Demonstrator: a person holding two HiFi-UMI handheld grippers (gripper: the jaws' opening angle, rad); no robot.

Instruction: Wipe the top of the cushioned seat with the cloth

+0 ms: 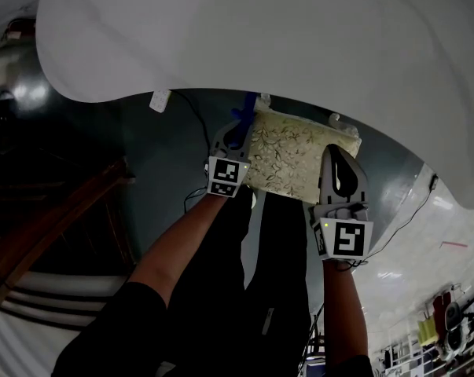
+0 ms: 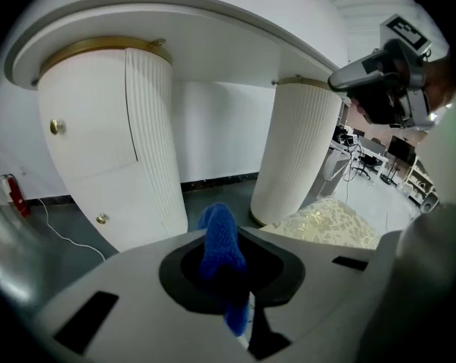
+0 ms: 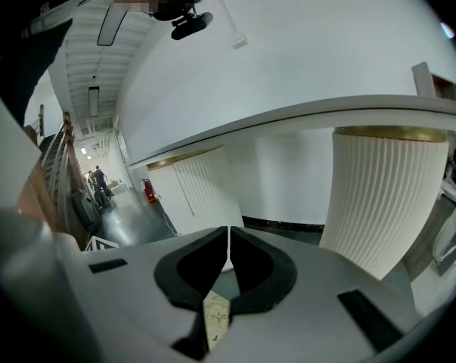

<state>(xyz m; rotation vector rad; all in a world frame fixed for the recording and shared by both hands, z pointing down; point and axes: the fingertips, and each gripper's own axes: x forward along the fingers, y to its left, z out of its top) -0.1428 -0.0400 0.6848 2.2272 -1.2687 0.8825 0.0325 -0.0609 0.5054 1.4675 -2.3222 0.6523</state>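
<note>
The cushioned seat (image 1: 295, 154) has a cream floral top and stands on the dark floor, partly under the white table. My left gripper (image 1: 237, 132) hangs at the seat's left edge, shut on a blue cloth (image 1: 241, 116). In the left gripper view the blue cloth (image 2: 221, 242) is pinched upright between the jaws, with the seat (image 2: 335, 222) lower right and the right gripper (image 2: 383, 78) upper right. My right gripper (image 1: 337, 154) hovers over the seat's right part, shut and holding nothing. In the right gripper view a sliver of the floral seat (image 3: 215, 318) shows below the right gripper (image 3: 228, 257).
A large white table top (image 1: 284, 38) overhangs the seat, carried on fluted white pedestals (image 2: 299, 150). A black cable and a white plug (image 1: 159, 100) lie on the floor to the left. Wooden furniture (image 1: 56, 218) stands far left. The person's dark-trousered legs (image 1: 252, 273) are just before the seat.
</note>
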